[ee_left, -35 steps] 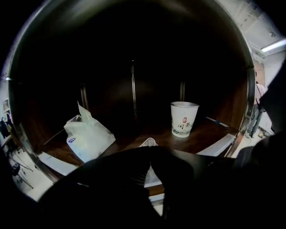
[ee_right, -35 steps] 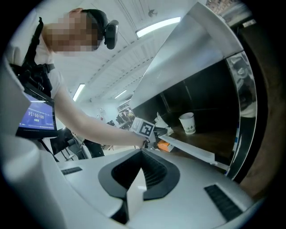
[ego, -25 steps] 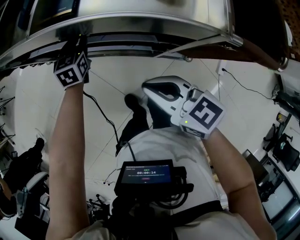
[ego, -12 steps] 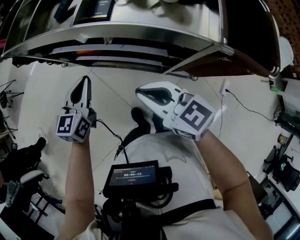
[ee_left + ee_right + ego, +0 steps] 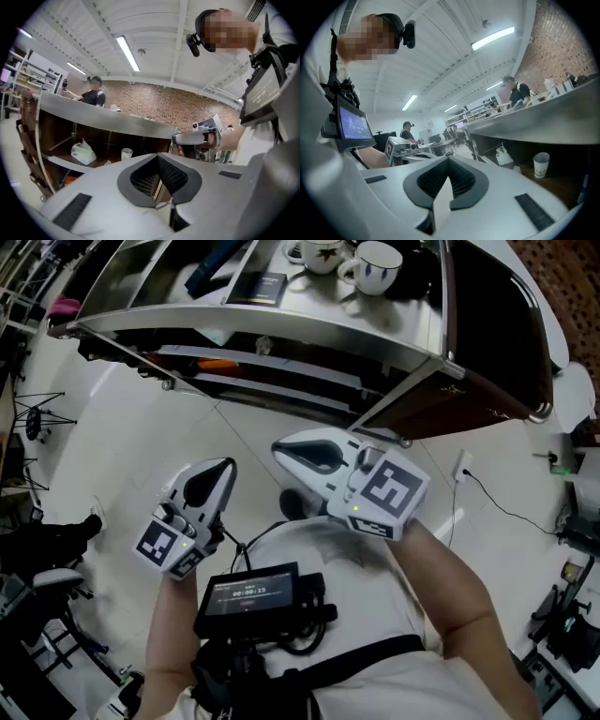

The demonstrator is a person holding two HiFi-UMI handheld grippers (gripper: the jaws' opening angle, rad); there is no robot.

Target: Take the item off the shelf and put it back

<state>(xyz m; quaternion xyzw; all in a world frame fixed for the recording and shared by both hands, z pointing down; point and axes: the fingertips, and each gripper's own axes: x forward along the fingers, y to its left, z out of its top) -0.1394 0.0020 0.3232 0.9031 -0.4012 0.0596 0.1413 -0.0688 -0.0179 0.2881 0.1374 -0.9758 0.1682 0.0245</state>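
Observation:
A steel shelf unit point(image 5: 281, 329) stands in front of me. On its top surface are two white cups point(image 5: 380, 263) and a flat dark box point(image 5: 261, 287). On a lower shelf sit a white paper cup point(image 5: 126, 153) and a crumpled white bag point(image 5: 83, 153); the same cup point(image 5: 541, 164) shows in the right gripper view. My left gripper point(image 5: 220, 472) hangs low by my waist, shut, with nothing between its pads. My right gripper point(image 5: 283, 448) is held beside it, a little higher, also shut and empty. Both are well short of the shelf.
A screen unit point(image 5: 248, 594) is strapped to my chest below the grippers. A black cable point(image 5: 506, 512) trails over the white floor at the right. Tripods and dark gear point(image 5: 28, 559) stand at the left. Other people work at benches in the background point(image 5: 408, 131).
My left gripper has come down from under the shelf's edge to waist level beside the right one. The right gripper has hardly moved. The shelf's top surface has come into view.

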